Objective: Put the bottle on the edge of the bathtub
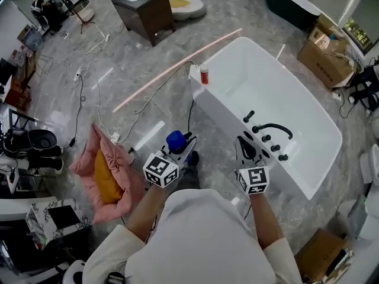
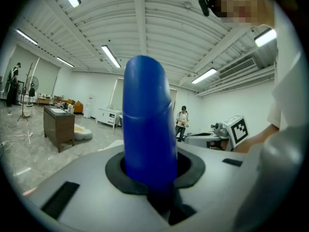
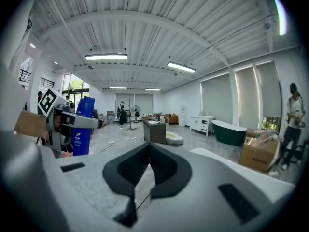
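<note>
Left hand-held gripper (image 2: pixel 149 170): jaws clamped on the blue bottle (image 2: pixel 147 120), pads pressing its sides. I see it standing upright in the grip, cap end above the jaws. The bottle is off the bathtub (image 1: pixel 260 81), held over the floor just left of the tub's near end. Right hand-held gripper (image 3: pixel 148 173): jaws drawn together, tips meeting, nothing between them. It's just right of the left one and hangs at the tub's near rim. A black faucet (image 1: pixel 269 132) sits on the rim right in front of it. Beyond both, a small red-capped bottle (image 1: pixel 204 76) stands on the tub's far left corner. A pink cushion (image 1: pixel 103 173) is on the floor left of the left gripper. Well ahead are a dark cabinet (image 1: pixel 145 10) and, far right, a cardboard box (image 1: pixel 325 55).
</note>
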The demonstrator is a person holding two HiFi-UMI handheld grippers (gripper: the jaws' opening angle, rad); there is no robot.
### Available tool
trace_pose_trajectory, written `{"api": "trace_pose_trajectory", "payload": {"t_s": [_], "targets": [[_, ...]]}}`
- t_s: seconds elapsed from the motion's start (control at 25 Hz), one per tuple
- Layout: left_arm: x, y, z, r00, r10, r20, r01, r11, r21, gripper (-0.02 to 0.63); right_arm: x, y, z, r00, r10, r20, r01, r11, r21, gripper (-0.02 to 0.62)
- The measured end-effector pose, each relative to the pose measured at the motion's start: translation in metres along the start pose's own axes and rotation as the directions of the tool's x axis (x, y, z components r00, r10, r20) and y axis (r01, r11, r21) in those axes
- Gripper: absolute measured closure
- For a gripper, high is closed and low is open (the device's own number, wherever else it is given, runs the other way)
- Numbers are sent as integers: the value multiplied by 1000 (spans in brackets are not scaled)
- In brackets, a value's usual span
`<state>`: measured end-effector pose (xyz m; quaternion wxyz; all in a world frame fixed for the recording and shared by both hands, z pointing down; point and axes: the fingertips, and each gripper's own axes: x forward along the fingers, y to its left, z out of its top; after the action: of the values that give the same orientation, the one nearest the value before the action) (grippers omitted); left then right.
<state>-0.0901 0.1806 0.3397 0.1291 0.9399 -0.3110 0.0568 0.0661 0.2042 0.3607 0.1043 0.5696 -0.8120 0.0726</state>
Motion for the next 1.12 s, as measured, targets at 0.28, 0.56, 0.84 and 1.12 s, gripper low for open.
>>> {"api": "trace_pose_trajectory", "payload": {"t_s": [0.28,0.56,0.84,1.12], "targets": [[64,77,27,999,-46,-27,46,999,-10,529,87,-33,20,999,-32,-33,33,999,28,592],[120,153,44,993,-103,-56,103,995,-3,529,172,-64,28,994,-79,-69,83,995,60,592],[166,211,47,983,-171,-73,171,985,0,529,231,-81,25,986,-127,-107,135,988,73,592],[192,241,47,975,-204,-88,204,979,-14,529,262,-89,23,980,-147,-136,158,984,78,592]]}}
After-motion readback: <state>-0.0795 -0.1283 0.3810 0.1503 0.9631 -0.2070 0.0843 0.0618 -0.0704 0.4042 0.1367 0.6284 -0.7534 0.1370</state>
